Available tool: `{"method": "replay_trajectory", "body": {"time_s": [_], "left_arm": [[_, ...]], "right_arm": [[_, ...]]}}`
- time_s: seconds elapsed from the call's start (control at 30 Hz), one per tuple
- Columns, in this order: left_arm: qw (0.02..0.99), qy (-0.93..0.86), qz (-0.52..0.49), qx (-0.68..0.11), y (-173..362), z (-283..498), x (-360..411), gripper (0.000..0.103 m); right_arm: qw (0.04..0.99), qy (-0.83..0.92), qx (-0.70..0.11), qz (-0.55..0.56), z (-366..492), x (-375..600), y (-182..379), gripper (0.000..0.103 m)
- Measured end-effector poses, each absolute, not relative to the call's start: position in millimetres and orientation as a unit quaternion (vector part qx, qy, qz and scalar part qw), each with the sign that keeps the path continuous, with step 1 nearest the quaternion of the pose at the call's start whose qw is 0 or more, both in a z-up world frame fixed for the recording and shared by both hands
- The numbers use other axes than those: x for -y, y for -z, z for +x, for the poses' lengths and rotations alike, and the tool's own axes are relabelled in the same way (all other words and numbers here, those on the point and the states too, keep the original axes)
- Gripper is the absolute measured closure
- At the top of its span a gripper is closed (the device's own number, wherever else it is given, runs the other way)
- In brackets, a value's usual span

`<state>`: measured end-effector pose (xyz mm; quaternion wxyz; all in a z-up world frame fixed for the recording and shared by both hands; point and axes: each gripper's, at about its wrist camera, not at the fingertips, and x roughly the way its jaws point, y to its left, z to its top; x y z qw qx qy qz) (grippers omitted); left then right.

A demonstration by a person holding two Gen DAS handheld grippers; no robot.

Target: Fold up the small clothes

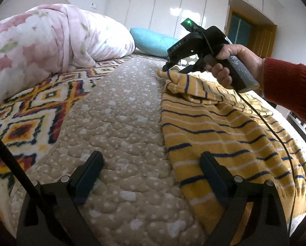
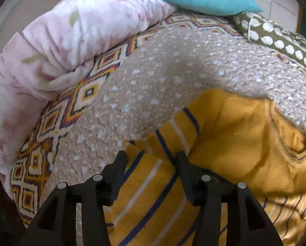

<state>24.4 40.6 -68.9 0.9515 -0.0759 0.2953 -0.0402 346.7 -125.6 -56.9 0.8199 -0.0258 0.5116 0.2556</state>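
Left wrist view: both grippers empty, left gripper (image 1: 151, 176) spread wide at striped garment's (image 1: 224, 135) near edge, right gripper (image 1: 174, 69) parted over its far corner.

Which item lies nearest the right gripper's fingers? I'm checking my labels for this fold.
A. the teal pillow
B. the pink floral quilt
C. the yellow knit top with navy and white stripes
C: the yellow knit top with navy and white stripes lies directly under the right gripper and its fingers.
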Motion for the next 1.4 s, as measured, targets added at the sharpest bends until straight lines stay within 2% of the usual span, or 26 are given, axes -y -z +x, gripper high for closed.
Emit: {"method": "replay_trajectory", "body": {"time_s": [0.03, 0.07, 0.1, 0.13, 0.3, 0.4, 0.47, 0.57, 0.63, 0.67, 0.7, 0.83, 0.93, 1.07, 1.23, 1.27, 1.3, 1.33, 1.4], "left_arm": [[0.952, 0.040, -0.076, -0.295, 68.9, 24.3, -40.3, 0.008], [0.952, 0.040, -0.076, -0.295, 68.9, 24.3, -40.2, 0.008], [0.952, 0.040, -0.075, -0.295, 69.0, 24.5, -40.3, 0.008], [0.952, 0.040, -0.075, -0.295, 69.0, 24.6, -40.3, 0.008], [0.952, 0.039, -0.075, -0.295, 69.1, 25.4, -40.3, 0.008], [0.951, 0.038, -0.073, -0.297, 69.2, 25.4, -39.6, 0.008], [0.951, 0.038, -0.073, -0.298, 69.0, 25.6, -39.4, 0.008], [0.951, 0.037, -0.072, -0.299, 68.8, 26.1, -39.4, 0.008], [0.951, 0.034, -0.070, -0.299, 68.9, 27.3, -38.8, 0.008], [0.951, 0.033, -0.069, -0.299, 68.9, 26.6, -37.8, 0.008], [0.951, 0.031, -0.068, -0.300, 69.0, 26.4, -37.2, 0.008], [0.952, 0.022, -0.064, -0.299, 69.3, 25.2, -36.0, 0.008], [0.953, 0.013, -0.058, -0.297, 69.7, 23.7, -33.7, 0.008], [0.954, 0.007, -0.054, -0.296, 70.1, 23.8, -32.2, 0.008], [0.954, 0.004, -0.050, -0.295, 70.8, 24.0, -32.0, 0.008], [0.954, 0.004, -0.050, -0.294, 70.8, 23.6, -31.5, 0.008], [0.955, 0.004, -0.051, -0.294, 70.9, 23.5, -31.8, 0.008], [0.955, 0.004, -0.051, -0.293, 71.1, 23.2, -31.8, 0.008], [0.954, 0.004, -0.050, -0.294, 71.1, 23.4, -31.7, 0.008]], "right_arm": [[0.818, -0.260, -0.513, -0.028, 343.4, 126.8, 56.3, 0.049], [0.817, -0.263, -0.512, -0.035, 337.5, 129.8, 54.0, 0.062], [0.818, -0.261, -0.510, -0.044, 334.2, 130.7, 52.4, 0.089], [0.823, -0.255, -0.504, -0.057, 328.8, 134.9, 47.9, 0.091], [0.859, -0.210, -0.460, -0.075, 325.4, 153.3, 24.2, 0.094], [0.892, -0.095, -0.430, -0.099, 346.0, 167.0, 21.1, 0.092], [0.883, -0.030, -0.446, -0.145, 362.2, 169.3, 37.0, 0.087], [0.877, -0.048, -0.455, -0.144, 353.0, 183.8, 34.5, 0.085], [0.887, -0.058, -0.439, -0.129, 334.8, 206.0, 17.0, 0.071], [0.892, -0.051, -0.433, -0.121, 323.2, 226.4, 5.7, 0.059], [0.893, -0.045, -0.431, -0.117, 317.6, 238.3, -2.2, 0.056], [0.900, -0.005, -0.434, -0.045, 295.6, 318.7, -32.9, 0.056], [0.896, 0.010, -0.443, 0.039, 281.8, 372.8, -35.1, 0.055], [0.878, 0.008, -0.468, 0.097, 272.6, 406.7, -10.2, 0.055], [0.853, 0.010, -0.509, 0.117, 281.4, 401.6, 34.1, 0.055], [0.848, 0.002, -0.517, 0.116, 282.7, 396.8, 40.6, 0.059], [0.847, -0.005, -0.522, 0.103, 282.2, 391.4, 42.9, 0.085], [0.857, -0.009, -0.512, 0.060, 278.3, 379.4, 36.5, 0.093], [0.875, -0.016, -0.484, 0.022, 270.3, 372.2, 21.6, 0.095]]}}
